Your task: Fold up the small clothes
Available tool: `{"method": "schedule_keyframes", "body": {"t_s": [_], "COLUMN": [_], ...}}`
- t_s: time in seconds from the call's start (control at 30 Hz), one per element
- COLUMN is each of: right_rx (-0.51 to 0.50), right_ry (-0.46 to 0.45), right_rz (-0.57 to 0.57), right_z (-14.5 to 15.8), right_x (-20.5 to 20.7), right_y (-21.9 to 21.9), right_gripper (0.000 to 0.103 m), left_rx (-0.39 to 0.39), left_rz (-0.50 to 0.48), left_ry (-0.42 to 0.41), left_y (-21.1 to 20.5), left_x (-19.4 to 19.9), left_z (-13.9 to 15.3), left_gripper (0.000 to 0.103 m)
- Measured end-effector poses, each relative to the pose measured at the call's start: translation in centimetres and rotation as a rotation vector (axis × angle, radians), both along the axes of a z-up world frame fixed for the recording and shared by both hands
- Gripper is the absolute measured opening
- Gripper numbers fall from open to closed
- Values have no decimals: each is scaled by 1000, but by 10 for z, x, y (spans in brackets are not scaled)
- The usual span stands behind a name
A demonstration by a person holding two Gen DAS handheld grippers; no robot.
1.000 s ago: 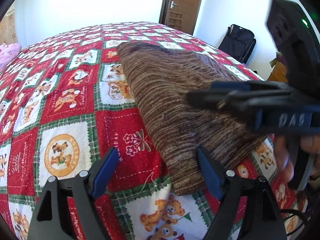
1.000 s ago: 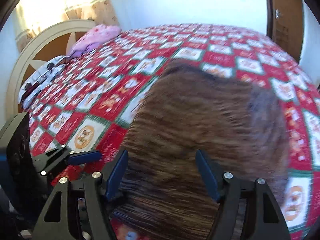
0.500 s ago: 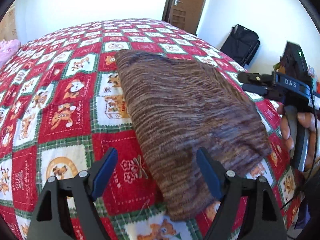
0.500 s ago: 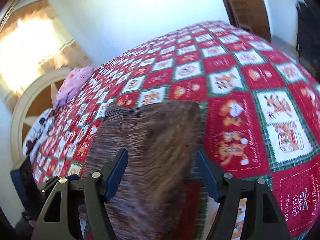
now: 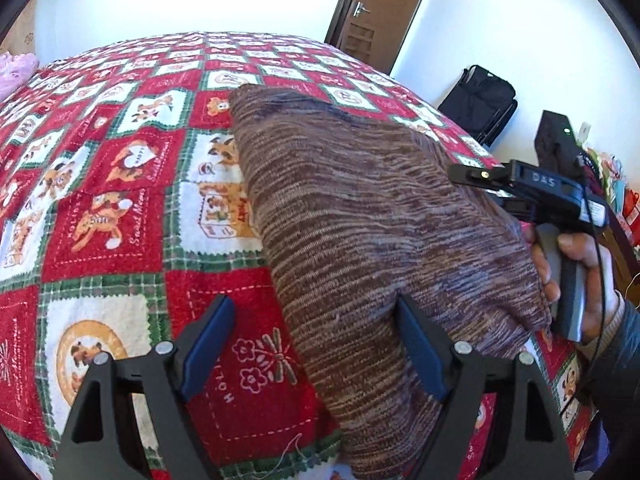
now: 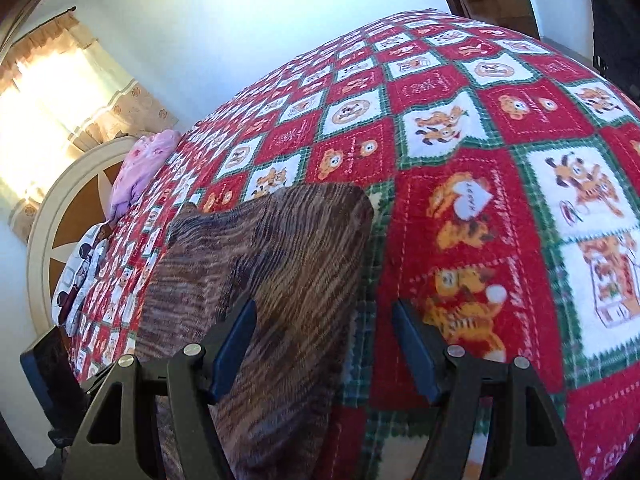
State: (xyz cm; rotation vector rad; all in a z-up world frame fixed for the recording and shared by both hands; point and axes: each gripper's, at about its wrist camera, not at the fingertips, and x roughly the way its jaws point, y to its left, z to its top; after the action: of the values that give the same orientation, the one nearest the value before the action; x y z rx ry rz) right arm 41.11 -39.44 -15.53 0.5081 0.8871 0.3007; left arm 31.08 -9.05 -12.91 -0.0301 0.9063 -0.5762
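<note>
A brown striped knitted garment [image 5: 360,216] lies folded into a long slab on the red, white and green patchwork bedspread [image 5: 120,184]. My left gripper [image 5: 316,320] hangs open over its near end, one fingertip above the knit and the other above the bedspread. A hand holds my right gripper [image 5: 464,178] at the garment's right side. In the right wrist view the garment [image 6: 280,280] fills the lower left, and my right gripper [image 6: 324,340] stands open across its long edge. Neither gripper holds anything.
A pink cloth [image 6: 140,168] and a patterned pillow [image 6: 80,280] lie at the head of the bed by a round headboard [image 6: 52,220]. A brown door [image 5: 376,8] and a black bag [image 5: 480,100] stand beyond the bed's foot.
My right gripper has left the top of the garment, swung out to its side edge and rolled. My left gripper has shifted slightly along the near end.
</note>
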Motion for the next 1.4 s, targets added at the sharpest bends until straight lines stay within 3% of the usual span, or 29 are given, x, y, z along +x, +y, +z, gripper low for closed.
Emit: {"method": "schedule_keyframes", "body": {"t_s": [0.07, 0.1, 0.13, 0.2, 0.3, 0.4, 0.43, 0.47, 0.5, 0.6, 0.8, 1.07, 1.4], "right_rx": [41, 75, 90, 65, 125, 179, 185, 195, 199, 190, 232, 249, 264], "right_ry": [-5, -1, 16, 16, 29, 53, 56, 57, 52, 20, -36, -61, -70], "right_rz": [11, 44, 68, 75, 67, 52, 54, 63, 70, 78, 71, 101, 178], "right_z": [-1, -3, -6, -9, -14, -19, -19, -18, -16, -8, 10, 30, 44], "right_x": [5, 8, 13, 16, 20, 24, 24, 24, 21, 12, -3, -23, -38], "right_y": [1, 4, 8, 14, 7, 0, 0, 1, 3, 8, 11, 38, 89], "right_gripper": [65, 50, 46, 46, 45, 35, 32, 24, 22, 21, 20, 19, 19], "left_rx": [0, -4, -8, -16, -25, -15, -17, -22, -36, -47, -28, -27, -31], "left_rz": [-3, -9, -18, -35, -65, -72, -70, -69, -70, -61, -48, -37, 39], "left_ry": [-6, -10, -10, -9, -3, 3, 7, 7, 4, -18, -70, -128, -128], "left_y": [-2, -2, -4, -5, -10, -14, -14, -13, -11, -7, -3, 11, 56], "left_x": [-1, -1, -1, -2, -4, -3, -2, -2, -3, -9, -20, -42, -66], "left_z": [1, 1, 1, 2, 2, 2, 2, 3, 5, 10, 27, 53, 63], "left_gripper": [84, 84, 84, 79, 69, 65, 61, 51, 41, 31, 24, 22, 22]}}
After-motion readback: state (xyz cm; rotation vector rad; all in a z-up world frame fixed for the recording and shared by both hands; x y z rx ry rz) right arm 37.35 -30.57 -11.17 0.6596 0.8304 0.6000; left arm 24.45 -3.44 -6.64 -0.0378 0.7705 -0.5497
